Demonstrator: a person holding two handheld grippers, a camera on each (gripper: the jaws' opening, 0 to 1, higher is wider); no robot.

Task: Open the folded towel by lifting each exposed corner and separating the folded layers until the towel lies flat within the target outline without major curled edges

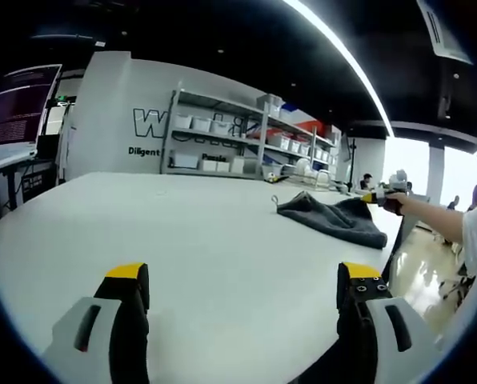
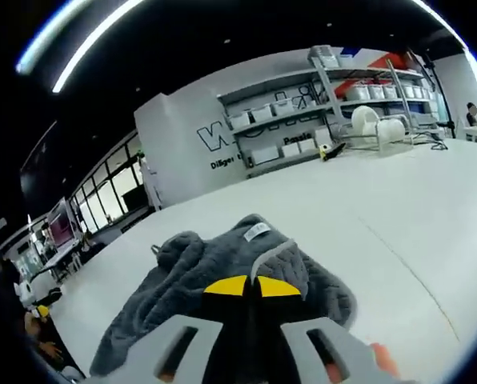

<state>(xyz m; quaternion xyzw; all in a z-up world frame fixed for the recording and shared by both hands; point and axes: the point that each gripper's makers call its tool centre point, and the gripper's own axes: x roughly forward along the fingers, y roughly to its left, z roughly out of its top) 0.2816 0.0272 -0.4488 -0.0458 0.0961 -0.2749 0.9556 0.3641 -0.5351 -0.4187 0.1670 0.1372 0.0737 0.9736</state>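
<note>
Worktop (image 1: 222,240): broad, white | Shelving (image 1: 238,136): metal racks with white bins beyond the worktop's far edge | Wall (image 2: 182,136): white, dark lettering | Ceiling: dark, with light strip (image 1: 342,56) | Windows (image 2: 110,188): bright | Monitor (image 1: 18,104): lit

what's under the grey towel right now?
The crumpled grey terry towel lies on the white tabletop. The right gripper is shut on its edge. Anything beneath the folds is hidden.

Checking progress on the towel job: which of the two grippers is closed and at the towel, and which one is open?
The right gripper is closed at the grey towel. The left gripper is open above the bare white table, away from the towel.
</note>
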